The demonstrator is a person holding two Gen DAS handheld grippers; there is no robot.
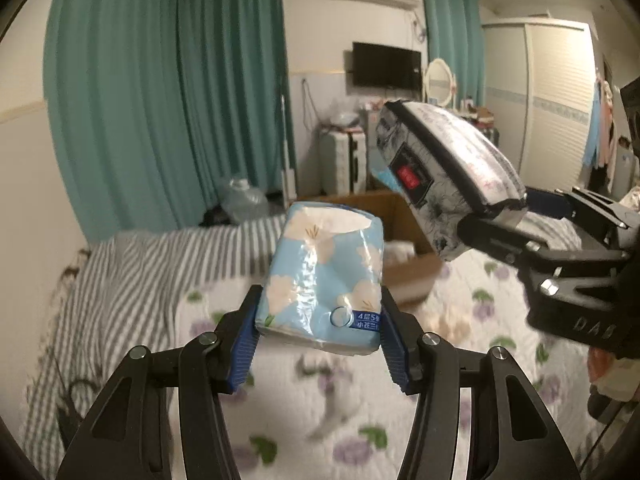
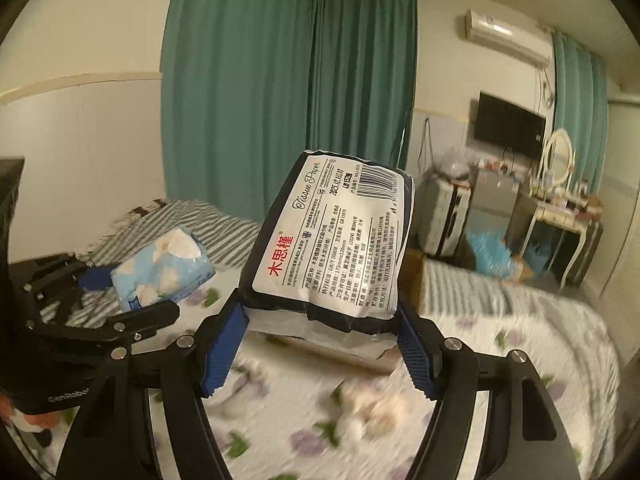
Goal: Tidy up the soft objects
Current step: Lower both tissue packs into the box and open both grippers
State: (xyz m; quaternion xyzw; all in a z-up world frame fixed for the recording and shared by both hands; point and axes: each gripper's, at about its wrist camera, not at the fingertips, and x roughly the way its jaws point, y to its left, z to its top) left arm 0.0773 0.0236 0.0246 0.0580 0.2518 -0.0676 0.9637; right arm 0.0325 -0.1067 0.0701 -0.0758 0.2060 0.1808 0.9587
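My left gripper (image 1: 318,322) is shut on a light blue tissue pack with white flowers (image 1: 326,272), held above the bed. It also shows in the right wrist view (image 2: 162,266), held by the left gripper (image 2: 120,286). My right gripper (image 2: 320,320) is shut on a black and white tissue pack with red characters (image 2: 332,240). In the left wrist view this pack (image 1: 444,172) hangs from the right gripper (image 1: 494,218), above a brown cardboard box (image 1: 400,240) that stands on the bed.
The bed has a floral quilt (image 1: 360,400) and a grey striped blanket (image 1: 132,280). Teal curtains (image 1: 168,92), a suitcase (image 1: 346,160), a wall TV (image 1: 386,65), a wardrobe (image 1: 560,96) and a dressing table (image 2: 560,208) stand around. A pale plush lump (image 2: 380,408) lies on the quilt.
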